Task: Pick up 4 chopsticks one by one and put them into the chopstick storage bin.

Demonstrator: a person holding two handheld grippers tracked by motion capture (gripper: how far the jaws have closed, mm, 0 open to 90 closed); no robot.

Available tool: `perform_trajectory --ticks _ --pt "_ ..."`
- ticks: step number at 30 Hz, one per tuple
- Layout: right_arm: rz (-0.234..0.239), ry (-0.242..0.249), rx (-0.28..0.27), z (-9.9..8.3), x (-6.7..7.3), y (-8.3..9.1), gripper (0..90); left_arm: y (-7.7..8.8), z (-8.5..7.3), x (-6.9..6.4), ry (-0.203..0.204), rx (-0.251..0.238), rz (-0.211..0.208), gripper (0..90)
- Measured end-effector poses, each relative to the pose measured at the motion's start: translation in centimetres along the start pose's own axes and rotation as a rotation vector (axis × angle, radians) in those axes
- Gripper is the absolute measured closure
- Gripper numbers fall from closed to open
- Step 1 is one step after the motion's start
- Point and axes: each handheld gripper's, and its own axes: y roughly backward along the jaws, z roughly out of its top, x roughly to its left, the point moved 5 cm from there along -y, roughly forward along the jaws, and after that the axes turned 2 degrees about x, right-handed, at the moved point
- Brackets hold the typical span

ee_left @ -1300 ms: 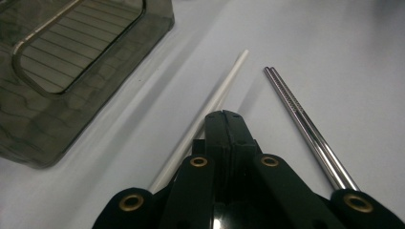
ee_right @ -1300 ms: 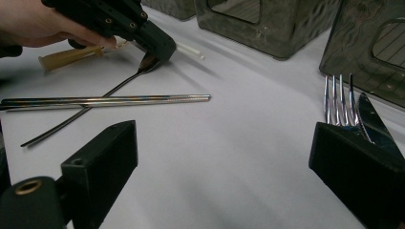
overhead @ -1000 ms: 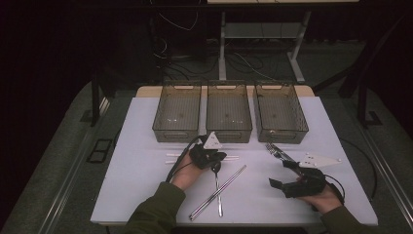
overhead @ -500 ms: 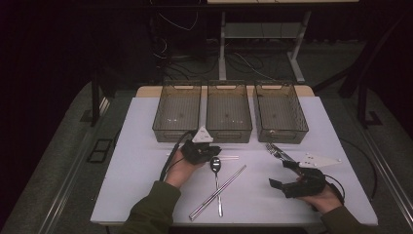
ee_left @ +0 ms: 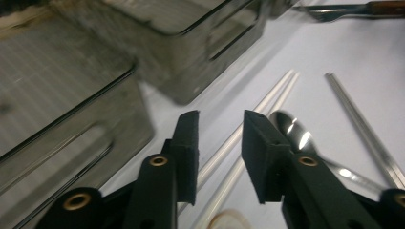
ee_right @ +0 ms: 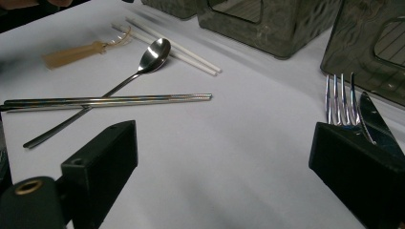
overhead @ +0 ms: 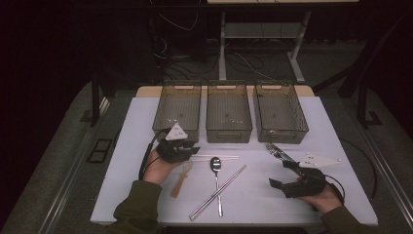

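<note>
Lying crosswise: white chopsticks (overhead: 217,157)

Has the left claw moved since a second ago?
Yes. The left claw has shifted left and toward the left bin, away from the spoon. Its jaws have just been opening, with nothing between them.

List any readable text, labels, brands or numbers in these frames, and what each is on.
None can be read.
Grey plate on the left gripper: small dark marks, too small to read.
Three bins: no label visible.
Spoon, metal chopsticks, white chopsticks, fork and knife: no brand or engraving visible.
</note>
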Motion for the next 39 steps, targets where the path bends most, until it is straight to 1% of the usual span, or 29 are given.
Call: perform_trajectory --ticks 5,6,7,8,10,11,14,20,21,22,24,25,26,29,32,39 --pt "0.002 0.001 0.001 0.0 0.0 -0.1 9.5 1.0 -1.4 1.6 0.035 0.021 0.051 78.6" --pt "0.002 0.001 0.001 0.0 0.0 -0.1 9.5 1.1 -1.6 1.8 0.051 0.019 0.055 82.9" --pt "0.002 0.001 0.001 0.0 0.0 -0.1 9.5 1.2 -1.8 2.1 0.057 0.024 0.063 82.9" --pt "0.002 0.002 0.001 0.0 0.0 -0.1 9.5 1.3 -1.9 2.3 0.065 0.028 0.069 84.7" --pt "0.001 0.001 0.002 0.0 0.0 -0.1 9.5 1.4 -2.3 2.8 0.068 0.037 0.074 88.8" --pt "0.001 0.001 0.002 0.0 0.0 -0.1 9.5 1.3 -2.4 2.9 0.079 0.046 0.078 89.3" --pt "0.000 0.000 0.001 0.0 0.0 -0.1 9.5 1.0 -2.9 3.6 0.080 0.076 0.088 89.5" --pt "-0.001 0.000 0.002 0.0 0.0 0.0 9.5 0.2 -3.9 5.1 0.115 0.117 0.121 89.6" --pt "-0.001 0.001 0.000 0.0 0.0 0.0 9.5 0.2 -4.0 5.2 0.123 0.118 0.124 89.5" --pt "-0.001 0.001 0.000 0.0 0.0 0.0 9.5 0.2 -4.2 5.3 0.119 0.128 0.125 89.5" --pt "-0.002 0.002 0.000 0.0 0.0 0.0 9.4 0.0 -4.4 5.4 0.132 0.132 0.127 89.6" --pt "-0.002 0.002 0.001 0.0 0.0 -0.1 9.5 0.0 -4.5 5.5 0.132 0.146 0.127 89.5" --pt "-0.001 0.002 0.001 0.0 0.0 -0.1 9.5 0.0 -4.6 5.6 0.124 0.152 0.127 89.5" --pt "0.000 0.000 0.002 0.0 0.0 -0.1 9.5 -0.1 -4.6 5.6 0.128 0.158 0.125 89.5" --pt "-0.001 0.003 -0.001 0.0 0.0 0.0 9.5 -0.1 -4.6 5.5 0.118 0.168 0.127 89.6" --pt "-0.002 0.000 -0.001 0.0 0.0 0.0 9.5 -0.2 -4.9 5.4 0.116 0.187 0.128 89.6"
